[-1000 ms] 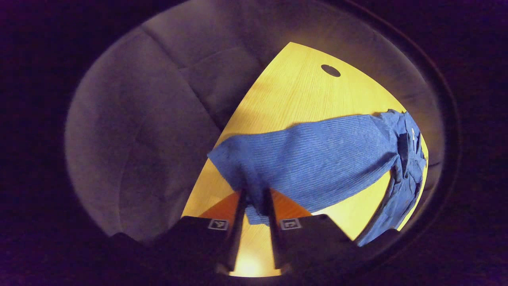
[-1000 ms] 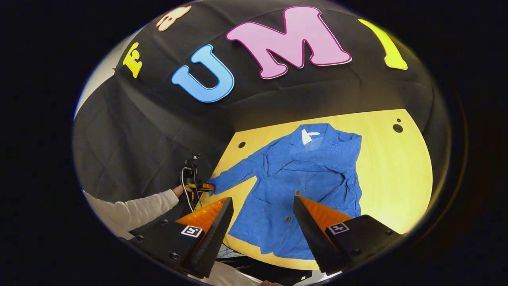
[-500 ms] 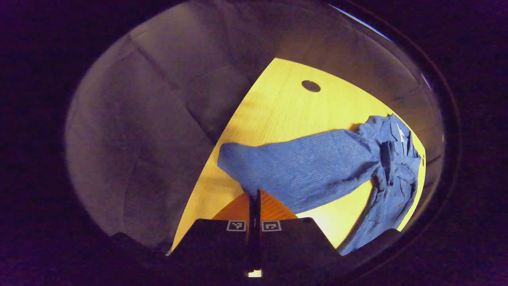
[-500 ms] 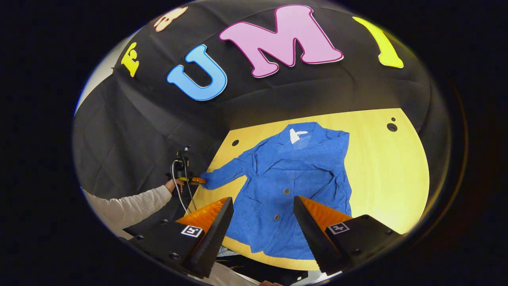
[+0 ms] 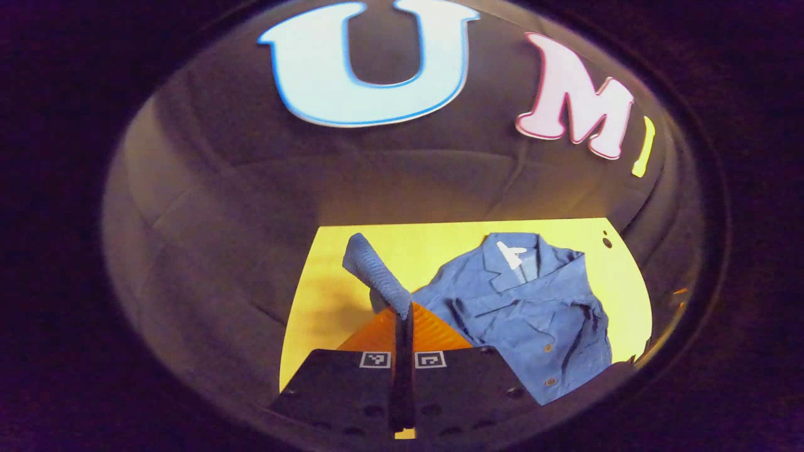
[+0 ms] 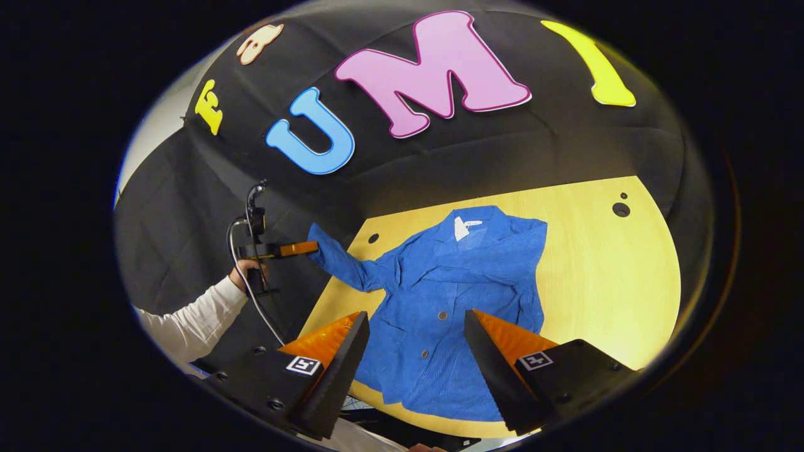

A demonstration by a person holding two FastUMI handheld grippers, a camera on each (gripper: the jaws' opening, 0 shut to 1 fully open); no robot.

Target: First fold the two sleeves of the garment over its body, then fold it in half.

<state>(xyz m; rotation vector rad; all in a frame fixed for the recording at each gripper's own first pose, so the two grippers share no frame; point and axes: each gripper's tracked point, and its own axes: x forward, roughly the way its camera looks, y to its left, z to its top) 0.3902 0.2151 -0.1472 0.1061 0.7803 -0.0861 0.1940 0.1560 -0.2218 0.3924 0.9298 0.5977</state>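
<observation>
Sleeve end sits pinched in your closed left gripper, lifted; jacket body lies to its right. Right gripper hangs open, empty.

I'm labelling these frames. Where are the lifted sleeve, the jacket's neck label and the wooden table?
lifted sleeve (image 6: pixel 339 260), right gripper view, mid-sleeve
neck label (image 6: pixel 463 227), right gripper view, its centre
wooden table (image 6: pixel 615 276), right gripper view, bare top

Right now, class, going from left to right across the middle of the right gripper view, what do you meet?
White sleeve → hand → left claw shut on the jacket's sleeve → blue jacket → bare wooden table.
</observation>
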